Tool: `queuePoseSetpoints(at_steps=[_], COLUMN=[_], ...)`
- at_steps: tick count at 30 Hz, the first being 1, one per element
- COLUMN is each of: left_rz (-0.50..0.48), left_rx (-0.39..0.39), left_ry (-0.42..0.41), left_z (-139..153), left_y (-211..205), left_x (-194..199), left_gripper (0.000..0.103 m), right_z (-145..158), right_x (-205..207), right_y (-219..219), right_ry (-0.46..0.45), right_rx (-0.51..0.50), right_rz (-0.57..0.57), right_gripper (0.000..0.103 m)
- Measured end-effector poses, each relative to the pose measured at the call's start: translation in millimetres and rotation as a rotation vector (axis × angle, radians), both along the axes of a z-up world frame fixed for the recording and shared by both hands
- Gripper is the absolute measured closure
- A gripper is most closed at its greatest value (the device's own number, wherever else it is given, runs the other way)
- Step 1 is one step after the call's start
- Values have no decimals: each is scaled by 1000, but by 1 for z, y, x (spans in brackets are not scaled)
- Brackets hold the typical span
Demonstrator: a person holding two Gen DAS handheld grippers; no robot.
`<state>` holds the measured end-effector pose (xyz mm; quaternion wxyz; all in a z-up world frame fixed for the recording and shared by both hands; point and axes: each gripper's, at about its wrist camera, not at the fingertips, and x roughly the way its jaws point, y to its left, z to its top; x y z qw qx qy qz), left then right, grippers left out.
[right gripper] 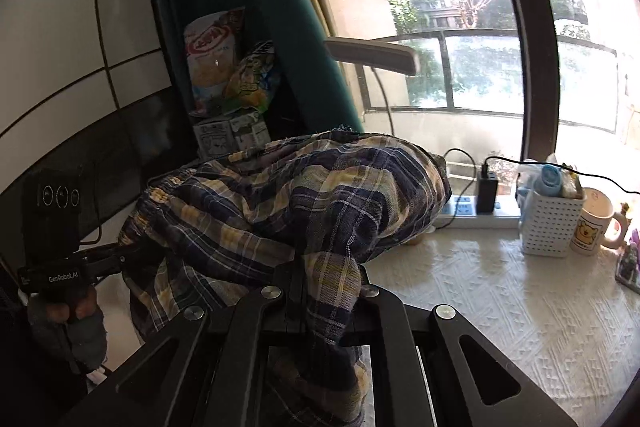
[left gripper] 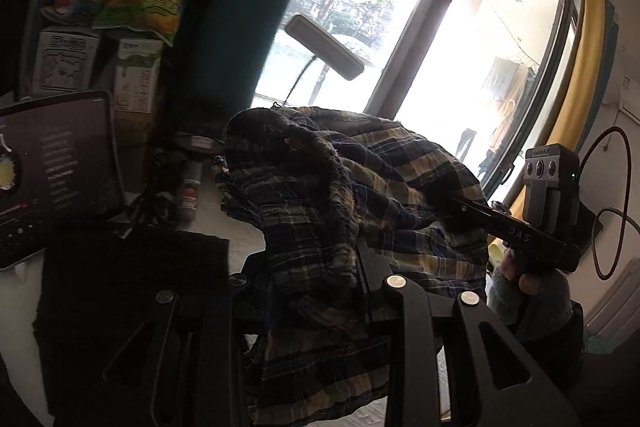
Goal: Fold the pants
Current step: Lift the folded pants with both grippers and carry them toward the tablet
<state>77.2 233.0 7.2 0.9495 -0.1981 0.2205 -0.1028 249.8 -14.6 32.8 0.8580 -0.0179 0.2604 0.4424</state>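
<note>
The plaid pants (left gripper: 340, 195) hang bunched in the air between both grippers, above the white tablecloth (right gripper: 520, 307). My left gripper (left gripper: 316, 287) is shut on a thick wad of the cloth, which covers its fingertips. In the right wrist view the pants (right gripper: 304, 203) drape over my right gripper (right gripper: 320, 279), shut on a fold that runs down between its fingers. The left gripper (right gripper: 132, 255) bites the elastic waistband at the left, held by a gloved hand (right gripper: 76, 311). The right gripper (left gripper: 460, 205) enters the cloth from the right in the left wrist view.
A laptop (left gripper: 52, 167) and a black mat (left gripper: 132, 287) lie at the left, with snack bags (left gripper: 152, 3) and cartons behind. A desk lamp (left gripper: 324, 47) hangs before the window. A white basket (right gripper: 552, 223), a mug (right gripper: 596, 223) and a power strip (right gripper: 476, 215) line the sill.
</note>
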Motion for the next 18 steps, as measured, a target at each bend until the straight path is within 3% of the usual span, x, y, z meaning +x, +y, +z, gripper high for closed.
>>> queuePoseSetpoints(at_steps=[9, 18], left_rz=[167, 234], left_rx=[8, 26], left_ry=[68, 252], left_z=[-30, -102], left_y=[87, 131], left_x=[-26, -10], left_gripper=[74, 74], right_z=[-21, -95], right_x=[-7, 7], right_y=[115, 193], right_ry=[45, 176], right_rx=[-22, -103], right_rz=[140, 184], right_gripper=[95, 95])
